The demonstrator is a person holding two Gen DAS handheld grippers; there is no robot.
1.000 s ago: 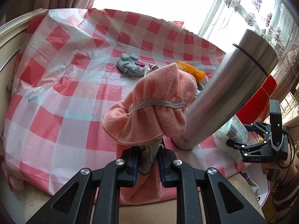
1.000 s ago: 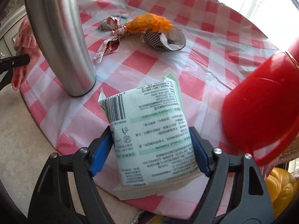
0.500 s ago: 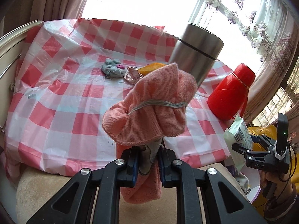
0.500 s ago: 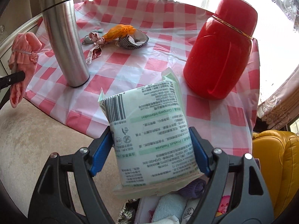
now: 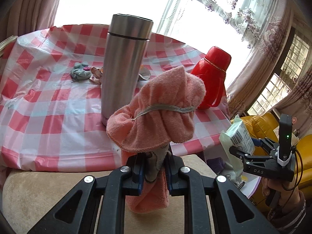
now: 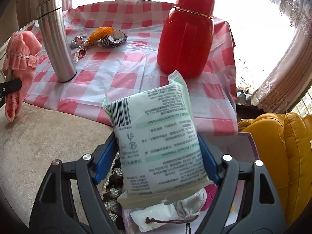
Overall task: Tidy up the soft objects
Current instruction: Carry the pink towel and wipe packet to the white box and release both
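Pink cloth (image 5: pixel 156 113) is pinched in the left gripper (image 5: pixel 154 167), the tissue pack (image 6: pixel 156 142) squeezed in the right gripper (image 6: pixel 156 156) over a half-filled bin (image 6: pixel 251 142); some soft bits (image 6: pixel 101 37) remain on the table (image 6: pixel 124 72).

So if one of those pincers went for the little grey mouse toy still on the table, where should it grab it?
Probably across the grey mouse toy's plump body, coming straight down from above. It lies flat on the checked tablecloth, so there is no edge to slip under from the side. The steel flask stands close on its right, so approaching from the open left looks safer.
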